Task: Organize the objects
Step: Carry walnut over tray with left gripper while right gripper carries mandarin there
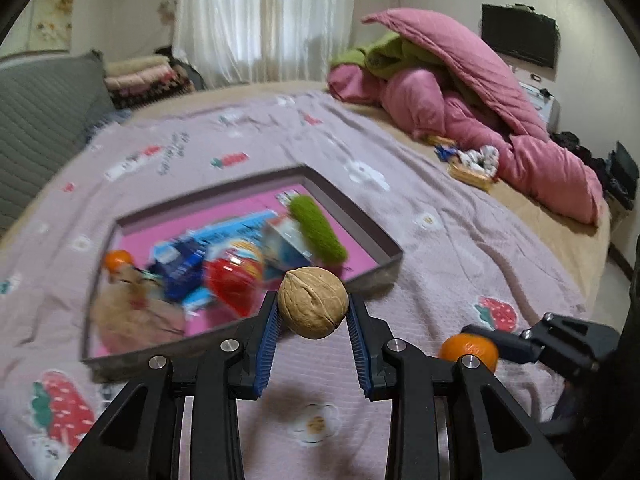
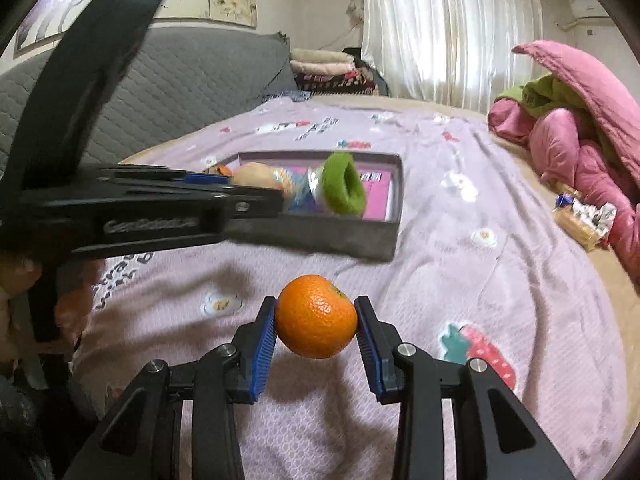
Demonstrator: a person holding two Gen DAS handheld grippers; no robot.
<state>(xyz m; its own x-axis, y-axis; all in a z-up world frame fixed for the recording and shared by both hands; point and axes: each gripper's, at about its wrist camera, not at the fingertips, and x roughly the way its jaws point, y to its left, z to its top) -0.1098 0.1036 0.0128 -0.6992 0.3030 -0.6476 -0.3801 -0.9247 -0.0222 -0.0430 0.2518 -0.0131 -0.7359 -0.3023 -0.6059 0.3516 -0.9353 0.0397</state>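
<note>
Left wrist view: the left gripper (image 1: 313, 312) pinches a walnut (image 1: 312, 303), raised just before the box (image 1: 384, 270) — several items already lie inside.

Right wrist view: the right gripper (image 2: 316, 322) clamps an orange (image 2: 316, 316) above the bedspread (image 2: 460, 264) — these 2 are not yet boxed.

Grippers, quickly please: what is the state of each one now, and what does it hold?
Left gripper: closed on the walnut.
Right gripper: closed on the orange.

Soft daylight through curtain (image 1: 264, 20); box (image 1: 360, 224) motion-blurred; fisheye edges dark.
</note>
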